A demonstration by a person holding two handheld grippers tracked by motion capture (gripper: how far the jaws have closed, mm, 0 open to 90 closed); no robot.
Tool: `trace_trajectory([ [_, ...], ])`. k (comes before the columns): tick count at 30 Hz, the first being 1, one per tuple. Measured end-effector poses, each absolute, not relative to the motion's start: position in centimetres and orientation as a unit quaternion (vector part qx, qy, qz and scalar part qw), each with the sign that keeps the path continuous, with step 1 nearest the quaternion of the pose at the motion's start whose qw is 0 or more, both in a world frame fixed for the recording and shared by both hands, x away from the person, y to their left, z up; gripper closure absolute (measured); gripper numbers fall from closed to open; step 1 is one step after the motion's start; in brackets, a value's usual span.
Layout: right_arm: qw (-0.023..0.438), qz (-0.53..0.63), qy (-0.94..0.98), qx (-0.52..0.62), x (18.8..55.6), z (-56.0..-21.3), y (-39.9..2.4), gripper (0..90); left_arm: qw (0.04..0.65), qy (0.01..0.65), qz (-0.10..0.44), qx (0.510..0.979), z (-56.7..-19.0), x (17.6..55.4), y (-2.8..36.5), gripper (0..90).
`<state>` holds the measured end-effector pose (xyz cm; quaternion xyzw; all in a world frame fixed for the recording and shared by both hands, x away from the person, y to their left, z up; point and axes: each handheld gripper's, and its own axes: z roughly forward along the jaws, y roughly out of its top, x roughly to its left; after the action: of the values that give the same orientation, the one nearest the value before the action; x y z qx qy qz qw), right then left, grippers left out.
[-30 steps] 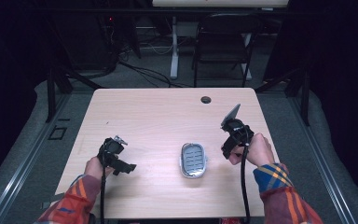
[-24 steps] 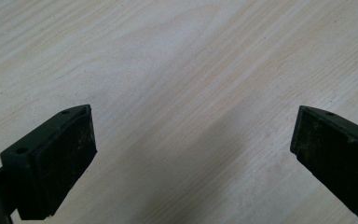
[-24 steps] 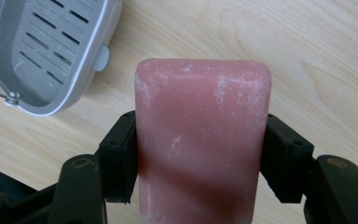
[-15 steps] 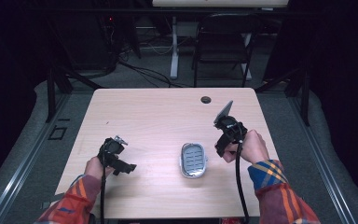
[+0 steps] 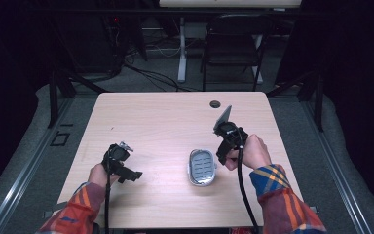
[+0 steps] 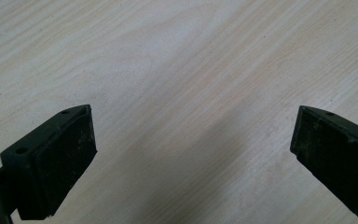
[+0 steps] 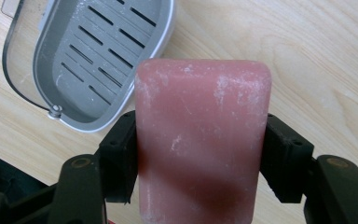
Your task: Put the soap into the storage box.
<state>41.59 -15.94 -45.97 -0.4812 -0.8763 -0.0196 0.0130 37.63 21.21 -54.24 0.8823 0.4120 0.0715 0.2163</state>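
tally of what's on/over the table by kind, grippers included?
Pink soap bar: 1
Grey soap dish: 1
Grippers: 2, left gripper and right gripper
Total: 4

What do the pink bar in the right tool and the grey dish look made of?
The pink bar looks like soap: matte, waxy, with whitish powdery scuffs. The grey dish seems moulded plastic, smooth and semi-gloss, with drain slots; its clear hinged lid also looks plastic.
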Motion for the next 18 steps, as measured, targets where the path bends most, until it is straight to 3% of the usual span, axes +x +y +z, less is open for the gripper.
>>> trace_trajectory([
  [18, 0.02, 0.006, -0.885, -0.465, 42.3, -47.5, -12.3, 37.3, 0.214, 0.409, 0.071, 0.884, -54.2, 37.6, 21.2, 0.1],
])
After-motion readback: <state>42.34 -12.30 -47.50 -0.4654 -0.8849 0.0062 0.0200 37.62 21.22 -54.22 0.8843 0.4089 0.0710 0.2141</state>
